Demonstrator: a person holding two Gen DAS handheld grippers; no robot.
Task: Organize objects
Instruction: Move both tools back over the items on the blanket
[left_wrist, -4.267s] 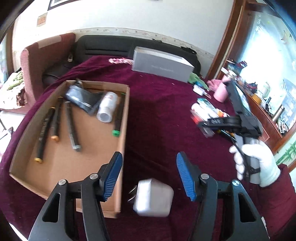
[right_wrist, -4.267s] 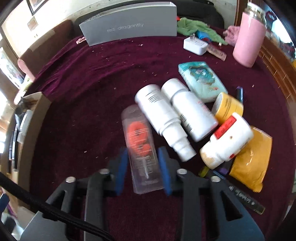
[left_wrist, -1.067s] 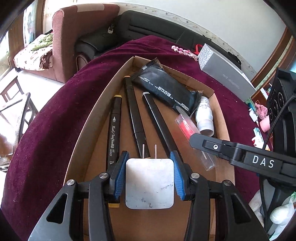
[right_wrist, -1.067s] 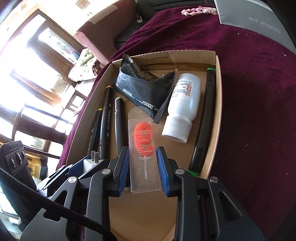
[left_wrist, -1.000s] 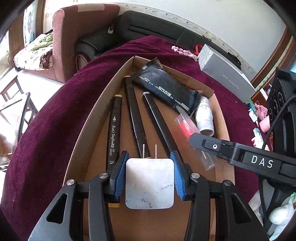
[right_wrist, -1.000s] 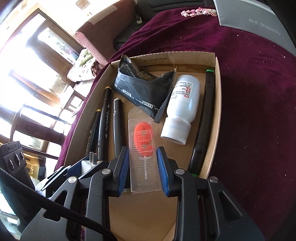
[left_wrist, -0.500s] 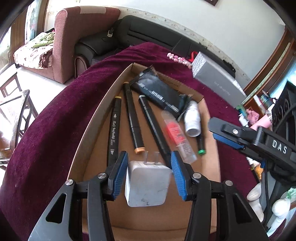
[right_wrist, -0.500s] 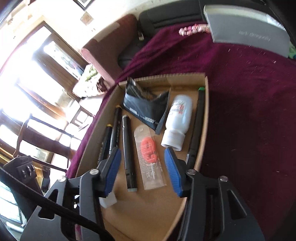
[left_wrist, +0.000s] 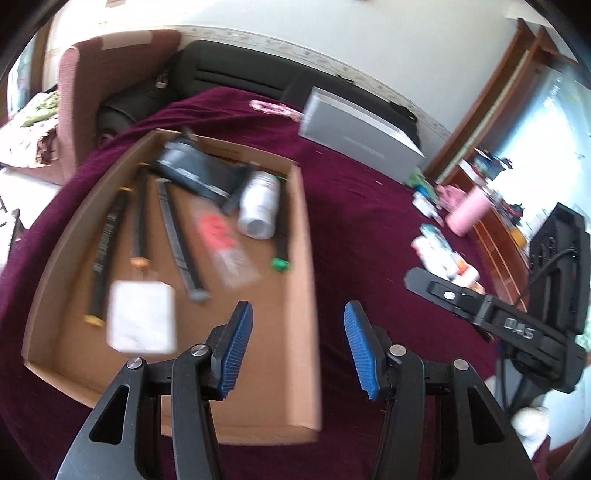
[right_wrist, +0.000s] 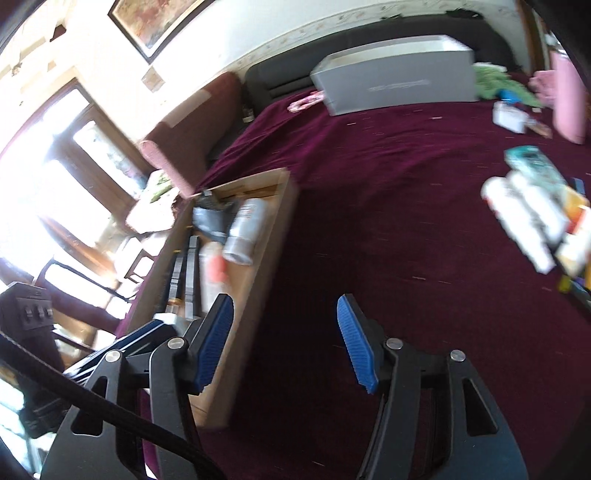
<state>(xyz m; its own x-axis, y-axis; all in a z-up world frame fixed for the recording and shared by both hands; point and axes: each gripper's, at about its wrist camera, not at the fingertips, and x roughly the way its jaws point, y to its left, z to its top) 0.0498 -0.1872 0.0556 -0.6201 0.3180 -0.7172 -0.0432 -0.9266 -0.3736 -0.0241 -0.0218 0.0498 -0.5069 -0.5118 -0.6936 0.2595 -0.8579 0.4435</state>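
A cardboard tray (left_wrist: 301, 295) lies on the maroon tablecloth and also shows in the right wrist view (right_wrist: 275, 229). In it lie a white charger plug (left_wrist: 142, 321), a clear packet with an orange item (left_wrist: 221, 240), several black markers (left_wrist: 173, 221), a white bottle (left_wrist: 258, 206) and a black pouch (left_wrist: 195, 170). My left gripper (left_wrist: 295, 347) is open and empty above the tray's right rim. My right gripper (right_wrist: 286, 339) is open and empty over the cloth beside the tray; it also shows in the left wrist view (left_wrist: 480, 310). More loose bottles and packets (right_wrist: 535, 218) lie at the right.
A grey box (left_wrist: 362, 129) stands at the back of the table, also seen in the right wrist view (right_wrist: 399, 81). A pink cup (left_wrist: 467, 214) stands at the right edge. A black sofa (left_wrist: 229, 77) and a red armchair (left_wrist: 114, 66) stand behind the table.
Both grippers opened and let go: the charger plug and the clear packet now lie in the tray. Both grippers then pulled back and swung right, away from the tray.
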